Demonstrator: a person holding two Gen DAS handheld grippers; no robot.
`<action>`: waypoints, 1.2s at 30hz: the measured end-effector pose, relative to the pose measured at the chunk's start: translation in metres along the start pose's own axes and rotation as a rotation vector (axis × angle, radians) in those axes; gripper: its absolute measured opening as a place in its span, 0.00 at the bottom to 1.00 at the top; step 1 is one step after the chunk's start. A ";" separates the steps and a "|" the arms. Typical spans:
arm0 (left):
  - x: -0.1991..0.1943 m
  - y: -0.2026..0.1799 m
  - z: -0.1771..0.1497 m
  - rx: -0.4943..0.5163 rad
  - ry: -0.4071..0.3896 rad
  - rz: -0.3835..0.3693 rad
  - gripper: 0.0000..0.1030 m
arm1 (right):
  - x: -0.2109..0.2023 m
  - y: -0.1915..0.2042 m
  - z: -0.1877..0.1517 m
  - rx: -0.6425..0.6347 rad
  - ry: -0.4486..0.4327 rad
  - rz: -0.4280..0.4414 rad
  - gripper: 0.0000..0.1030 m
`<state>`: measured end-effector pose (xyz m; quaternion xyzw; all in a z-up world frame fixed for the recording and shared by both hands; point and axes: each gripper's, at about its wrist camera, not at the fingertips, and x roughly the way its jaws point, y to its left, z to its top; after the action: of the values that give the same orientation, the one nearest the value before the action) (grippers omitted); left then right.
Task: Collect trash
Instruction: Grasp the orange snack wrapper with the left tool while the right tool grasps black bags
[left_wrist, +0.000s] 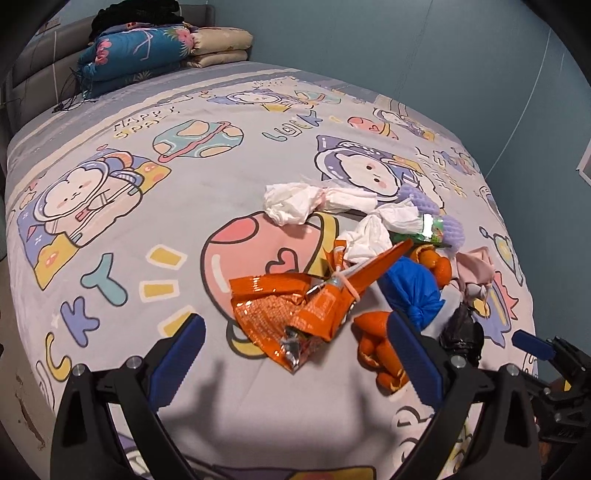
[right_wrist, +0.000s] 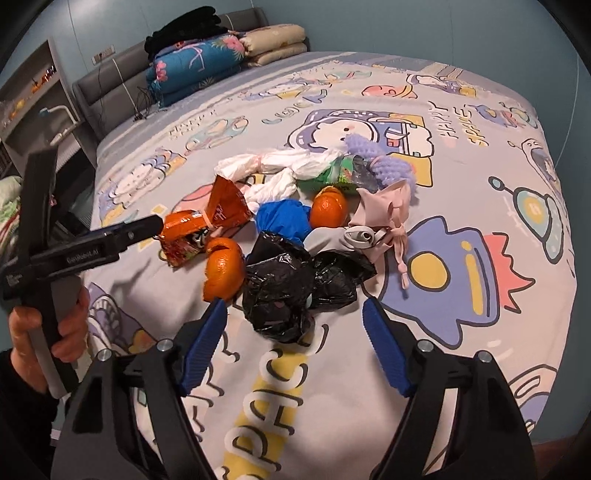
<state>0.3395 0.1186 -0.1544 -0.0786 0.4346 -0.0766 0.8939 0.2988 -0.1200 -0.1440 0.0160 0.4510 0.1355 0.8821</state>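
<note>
A pile of trash lies on the cartoon-print bed sheet (left_wrist: 122, 229). My left gripper (left_wrist: 295, 319) is open, its blue fingers on either side of a crumpled orange snack wrapper (left_wrist: 284, 314) without touching it. Behind the wrapper lie white tissues (left_wrist: 295, 201), a knotted blue bag (left_wrist: 413, 291) and orange peel (left_wrist: 376, 347). My right gripper (right_wrist: 294, 305) is open around the near end of a black plastic bag (right_wrist: 277, 291); the pads do not press on it. Beyond the bag I see orange peel (right_wrist: 221, 269), the blue bag (right_wrist: 284, 218), a pink cloth pouch (right_wrist: 384, 206), a green wrapper (right_wrist: 332, 173) and purple foam netting (right_wrist: 373, 158).
Folded quilts (left_wrist: 140, 51) and dark clothes are stacked at the grey headboard (right_wrist: 107, 92). A shelf (right_wrist: 33, 92) stands left of the bed. A person's hand (right_wrist: 48, 325) grips the left tool's handle. The blue wall (left_wrist: 443, 55) runs along the bed's far side.
</note>
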 end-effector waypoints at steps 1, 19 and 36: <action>0.003 -0.001 0.001 0.009 -0.001 -0.003 0.92 | 0.003 0.001 0.000 -0.002 0.003 -0.004 0.70; 0.045 -0.009 -0.003 0.014 0.101 -0.045 0.74 | 0.046 0.011 0.006 -0.050 0.044 -0.049 0.59; 0.056 0.003 -0.005 -0.054 0.135 -0.090 0.25 | 0.059 0.024 0.013 -0.047 0.069 -0.011 0.24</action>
<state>0.3694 0.1102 -0.2009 -0.1168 0.4920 -0.1100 0.8557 0.3369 -0.0804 -0.1792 -0.0120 0.4781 0.1415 0.8668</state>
